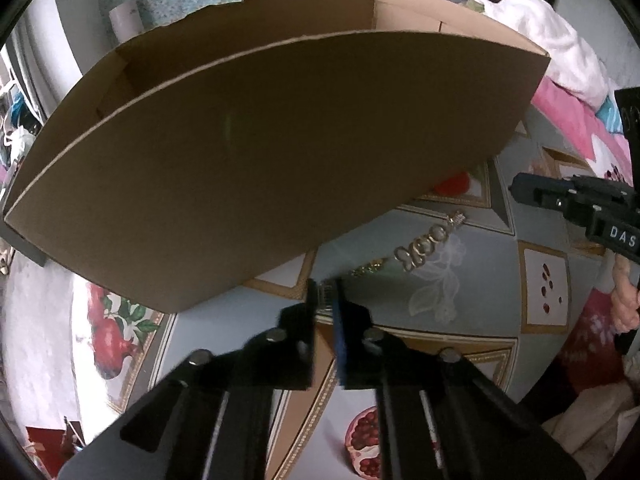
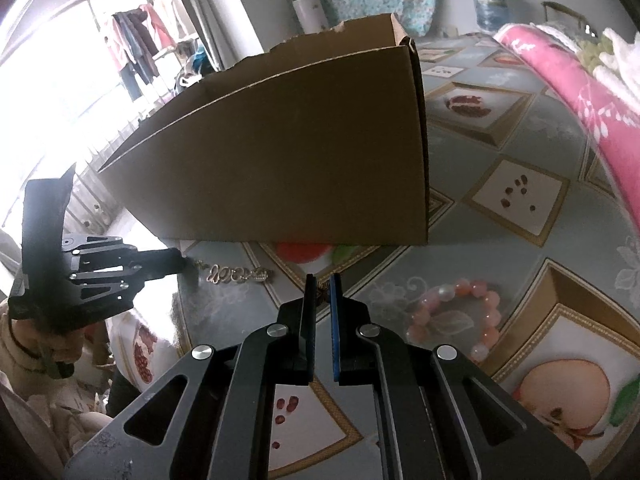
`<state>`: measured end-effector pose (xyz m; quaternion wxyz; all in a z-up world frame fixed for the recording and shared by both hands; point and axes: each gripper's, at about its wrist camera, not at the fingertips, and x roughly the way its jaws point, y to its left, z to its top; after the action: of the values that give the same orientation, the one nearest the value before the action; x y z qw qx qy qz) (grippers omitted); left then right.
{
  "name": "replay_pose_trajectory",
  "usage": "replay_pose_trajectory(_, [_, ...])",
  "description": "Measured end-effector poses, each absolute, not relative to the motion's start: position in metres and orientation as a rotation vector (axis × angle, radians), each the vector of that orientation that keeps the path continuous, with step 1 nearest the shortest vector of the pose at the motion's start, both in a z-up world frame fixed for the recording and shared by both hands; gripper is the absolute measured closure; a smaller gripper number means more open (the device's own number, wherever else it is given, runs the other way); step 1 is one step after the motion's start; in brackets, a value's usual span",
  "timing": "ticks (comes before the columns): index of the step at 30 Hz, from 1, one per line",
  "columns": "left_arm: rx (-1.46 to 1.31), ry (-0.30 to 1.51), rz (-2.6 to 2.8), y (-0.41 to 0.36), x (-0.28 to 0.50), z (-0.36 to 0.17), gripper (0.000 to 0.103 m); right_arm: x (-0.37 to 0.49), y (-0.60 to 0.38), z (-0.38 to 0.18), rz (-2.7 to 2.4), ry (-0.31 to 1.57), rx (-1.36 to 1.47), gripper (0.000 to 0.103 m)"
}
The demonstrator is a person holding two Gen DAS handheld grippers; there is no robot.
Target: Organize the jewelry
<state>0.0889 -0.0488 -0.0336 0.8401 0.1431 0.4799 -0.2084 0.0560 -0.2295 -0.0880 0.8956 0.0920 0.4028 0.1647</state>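
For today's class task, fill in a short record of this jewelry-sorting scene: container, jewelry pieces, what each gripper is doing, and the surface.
container: open cardboard box, upright on the table
jewelry 1: gold chain bracelet lying in front of the box
jewelry 2: pink bead bracelet lying right of the chain, untouched
left gripper: nearly shut on something small and metallic, identity unclear
right gripper: narrow gap, a small dark item between the fingers
surface: fruit-patterned tablecloth

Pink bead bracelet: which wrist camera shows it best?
The right wrist view. The pink bead bracelet lies in full on the tablecloth, just right of the right gripper. The left wrist view does not show it at all.
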Motion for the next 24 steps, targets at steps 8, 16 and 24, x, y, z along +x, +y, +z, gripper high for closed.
replay_pose_trajectory(8, [0.317, 0.987, -0.463, -0.055, 0.079, -0.033, 0.099, 0.053, -0.233, -0.083, 0.336, 0.812, 0.198, 0.099])
replay_pose_trajectory(16, [0.259, 0.903, -0.486, -0.04, 0.053, -0.005, 0.099, 0.04, -0.235, -0.06, 0.342, 0.753, 0.191, 0.099])
replay_pose_trajectory(24, [0.193, 0.693, -0.536, -0.03, 0.036, 0.074, 0.099, 0.035, -0.232, 0.009, 0.433, 0.587, 0.189, 0.099])
